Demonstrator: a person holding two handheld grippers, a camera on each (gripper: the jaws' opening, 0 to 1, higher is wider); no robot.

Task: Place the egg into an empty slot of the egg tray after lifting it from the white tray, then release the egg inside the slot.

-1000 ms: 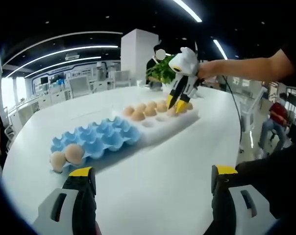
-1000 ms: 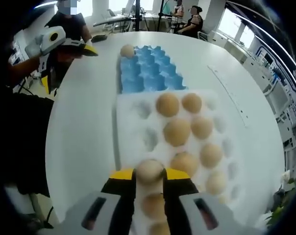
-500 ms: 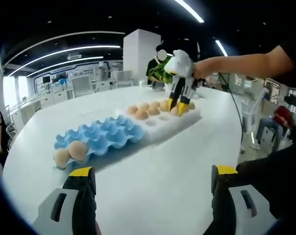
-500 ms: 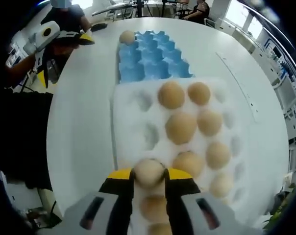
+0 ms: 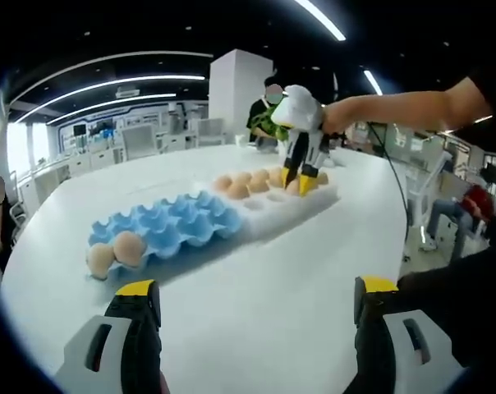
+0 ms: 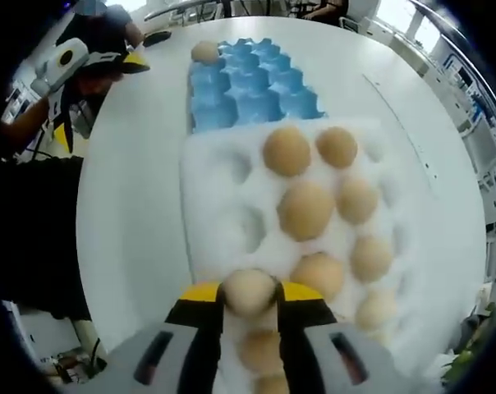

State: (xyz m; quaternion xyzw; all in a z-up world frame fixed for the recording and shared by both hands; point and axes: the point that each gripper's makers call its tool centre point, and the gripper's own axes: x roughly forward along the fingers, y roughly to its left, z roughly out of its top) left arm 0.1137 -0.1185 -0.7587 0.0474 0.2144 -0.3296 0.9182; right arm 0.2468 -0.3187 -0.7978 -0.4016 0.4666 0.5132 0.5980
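Item: egg (image 6: 249,291), pale brown, held between the yellow-tipped jaws of the right gripper (image 6: 248,297). We see it clamped over the near edge of the white tray (image 6: 211,238), with another egg directly beneath it in the tray. We cannot tell whether it sits just clear of its cup or only level with it; we judge the lift as barely begun.

Item: white tray, resting on the white table (image 6: 137,205), butted against the blue egg tray (image 6: 248,90) at its far edge. We count about eight further eggs in it, mostly along its right side; several cups along its left side stand vacant.

Item: blue egg tray. In the left gripper view we note two eggs (image 5: 117,253) at its end farthest from the white tray; the remaining slots look open.

Item: left gripper (image 5: 252,308). Jaws spread wide, holding nothing, hovering above the near edge of the table, well apart from both trays.

Status, as we judge it: the grasp is made. Outstanding: raising the egg clear, carrying it across the white tray to the blue one, lowering it into an open slot, and opening the jaws there.
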